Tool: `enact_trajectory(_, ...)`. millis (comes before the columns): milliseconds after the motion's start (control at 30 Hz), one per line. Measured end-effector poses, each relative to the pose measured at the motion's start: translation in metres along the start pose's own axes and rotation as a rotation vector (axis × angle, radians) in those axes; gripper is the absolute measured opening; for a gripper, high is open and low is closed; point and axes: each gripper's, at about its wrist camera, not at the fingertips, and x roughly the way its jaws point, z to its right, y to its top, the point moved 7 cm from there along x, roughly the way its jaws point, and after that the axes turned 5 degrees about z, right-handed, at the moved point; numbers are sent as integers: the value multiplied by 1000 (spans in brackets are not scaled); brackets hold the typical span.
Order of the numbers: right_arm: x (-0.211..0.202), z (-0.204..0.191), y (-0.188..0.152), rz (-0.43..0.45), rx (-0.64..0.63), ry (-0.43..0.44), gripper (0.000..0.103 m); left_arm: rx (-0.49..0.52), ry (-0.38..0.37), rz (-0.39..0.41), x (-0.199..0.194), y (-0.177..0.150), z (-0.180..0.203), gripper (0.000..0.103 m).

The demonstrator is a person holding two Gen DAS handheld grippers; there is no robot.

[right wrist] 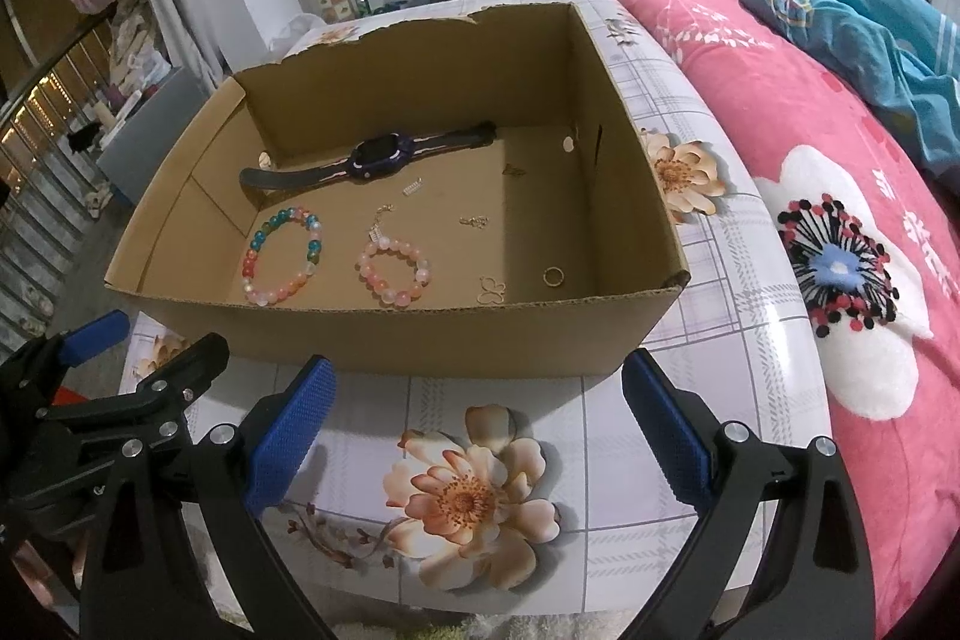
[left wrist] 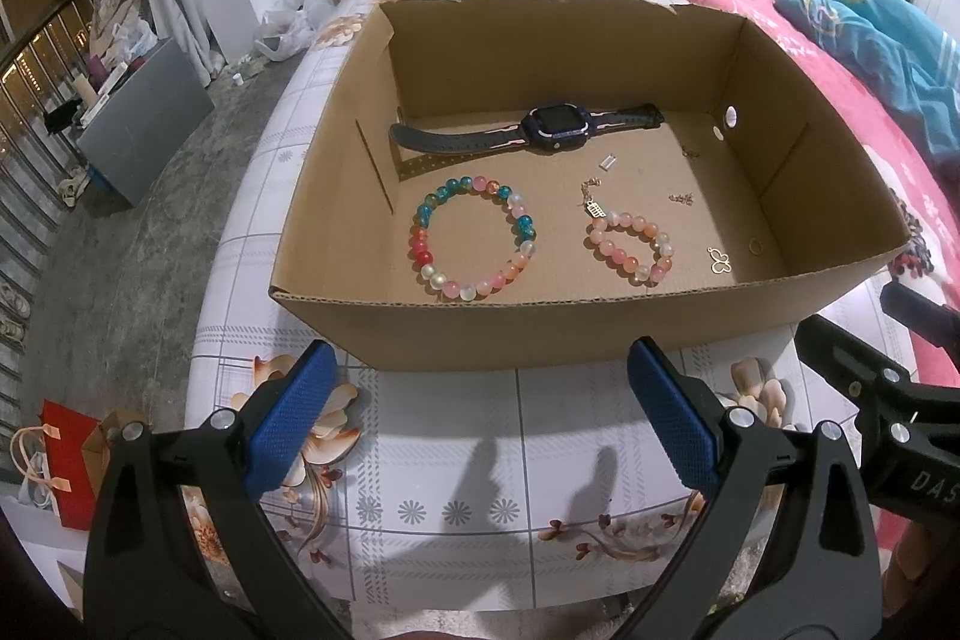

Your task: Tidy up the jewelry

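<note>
Both grippers are held short of the box point(left wrist: 480, 322), over the floral table point(left wrist: 456, 460), with nothing between the jaws: the left gripper point(left wrist: 480, 424) is spread wide, and so is the right gripper point(right wrist: 474, 430). No piece has been grasped, so the task is judged to be at either its start or its close; which cannot be told.

All the jewelry is seen on the box floor. Nearest the left wall, toward the front, the multicolour bracelet point(left wrist: 473, 238) lies flat as an open ring, without a long axis. Behind it, by the back wall, the watch point(left wrist: 528, 130) is laid out straight, its long axis running left to right along that wall, face up. Right of the first bracelet lies the pink bracelet point(left wrist: 630, 247), its small chain tail pointing toward the back wall. Further right, by the front wall, a butterfly charm point(left wrist: 720, 261) and a ring point(right wrist: 553, 275) are seen; small metal bits are scattered mid-floor.

If more sorting is wanted, a reach over the front wall and a downward pinch would be needed.
</note>
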Motion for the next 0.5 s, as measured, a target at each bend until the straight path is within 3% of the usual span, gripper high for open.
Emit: enact_trajectory(500,0,0,0,1,0,1,94,1,0,-1,0,0,0,94)
